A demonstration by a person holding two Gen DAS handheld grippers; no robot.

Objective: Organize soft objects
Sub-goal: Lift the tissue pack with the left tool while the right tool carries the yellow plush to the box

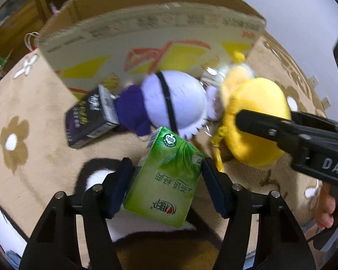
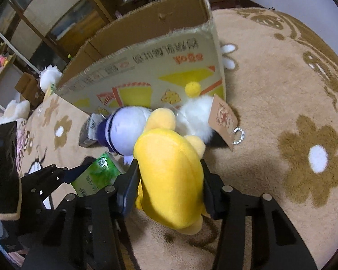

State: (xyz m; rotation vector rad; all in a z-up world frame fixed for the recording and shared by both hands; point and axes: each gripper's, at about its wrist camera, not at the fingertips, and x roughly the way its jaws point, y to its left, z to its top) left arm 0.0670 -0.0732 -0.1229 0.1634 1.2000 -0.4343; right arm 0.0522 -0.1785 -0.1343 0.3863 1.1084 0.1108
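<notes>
Both hands busy here. My left claw [image 1: 166,175] is clamped on the green tissue pack [image 1: 166,177], one pad on each side, holding it tilted just above the rug [image 1: 33,103]. In the right wrist view that same pack [image 2: 94,175] shows at lower left with the left claw [image 2: 78,171] on it.

My right claw [image 2: 169,180] has the yellow plush [image 2: 169,180] squeezed between its fingers [image 2: 129,186], gripping it around the fat middle. From the left camera the right claw [image 1: 247,121] comes in from the right side with one finger across the yellow plush [image 1: 256,117].

Just past both, on the rug [image 2: 270,90], lies the purple and white plush [image 1: 169,103], touching the yellow one. Beside it on the left sits a dark tissue pack [image 1: 90,119]. A fluffy white plush [image 2: 196,117] with a paper tag [image 2: 224,117] and bead chain is tucked behind the yellow one, right up against the cardboard box [image 2: 146,72]. The box [image 1: 146,45] stands open-topped behind everything. It's a bit blurry, so I can't tell if the yellow plush is fully off the rug.
</notes>
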